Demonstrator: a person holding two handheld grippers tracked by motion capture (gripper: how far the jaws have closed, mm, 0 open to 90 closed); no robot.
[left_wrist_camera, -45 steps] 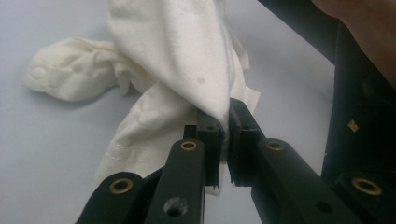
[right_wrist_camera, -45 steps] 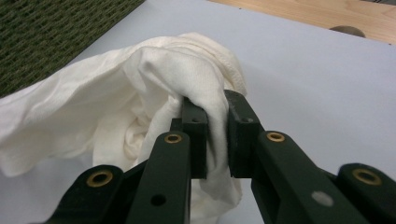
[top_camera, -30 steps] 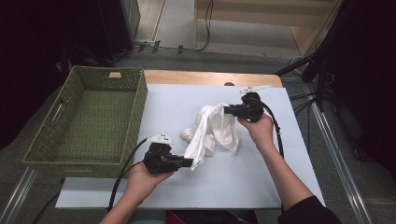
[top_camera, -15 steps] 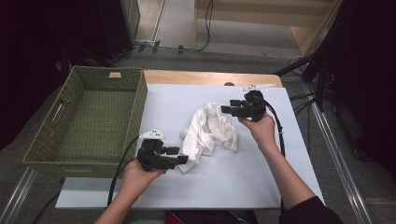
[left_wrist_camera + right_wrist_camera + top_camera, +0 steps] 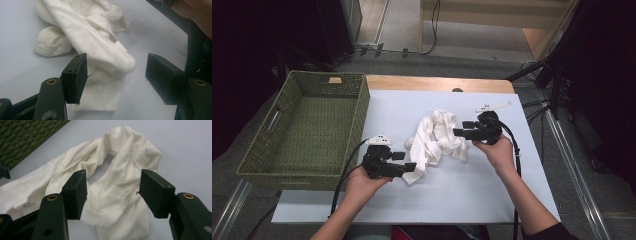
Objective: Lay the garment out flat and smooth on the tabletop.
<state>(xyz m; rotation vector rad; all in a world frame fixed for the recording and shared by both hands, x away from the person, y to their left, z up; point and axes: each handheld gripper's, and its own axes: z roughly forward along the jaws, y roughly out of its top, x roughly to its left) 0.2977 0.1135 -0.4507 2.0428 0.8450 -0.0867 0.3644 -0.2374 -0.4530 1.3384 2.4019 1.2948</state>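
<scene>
Green basket (image 5: 307, 130) left of crumpled cloth (image 5: 437, 137), well apart.

A recording lab or studio: black curtains (image 5: 242, 60) around the worktop (image 5: 472, 195), tripod legs (image 5: 557, 85) right of the right hand-held gripper (image 5: 460, 132), cables (image 5: 432, 30) across the floor beyond.
</scene>
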